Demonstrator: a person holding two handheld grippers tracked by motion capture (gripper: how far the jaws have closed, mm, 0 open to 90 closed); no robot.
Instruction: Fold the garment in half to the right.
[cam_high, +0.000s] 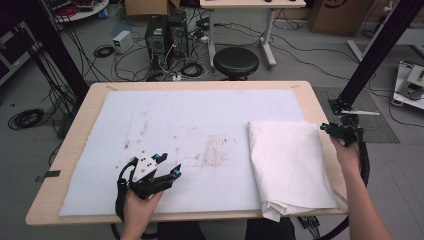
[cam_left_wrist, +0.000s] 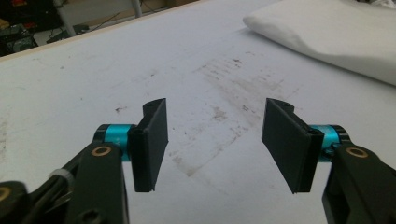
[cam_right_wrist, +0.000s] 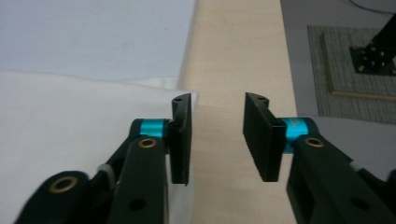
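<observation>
Cluttered lab floor behind — cables, two computer towers, a black stool just beyond the far edge of the wooden table. A pale blue mat covers most of the tabletop; brown smudges mark its middle.

Work item: a folded white cloth lying flat on the right part of the mat, its near corner hanging a little over the table's front edge. Several layers show at that near fold.

Left gripper rests low over the mat at front left, well apart from the cloth; jaws spread, nothing between them. Right gripper sits at the cloth's far right corner, above the bare wood strip. In the right gripper view its jaws stand apart with only the table between them, one jaw just beside the cloth edge — not pinching it.

Handling judgement: light, limp, no stiffness; it will sag and unfold if lifted by one point. Not fragile, grips well on fabric. Best hold is probably a corner or the folded edge, taking all layers together; a second pinch at the neighbouring corner should keep it from drooping.
</observation>
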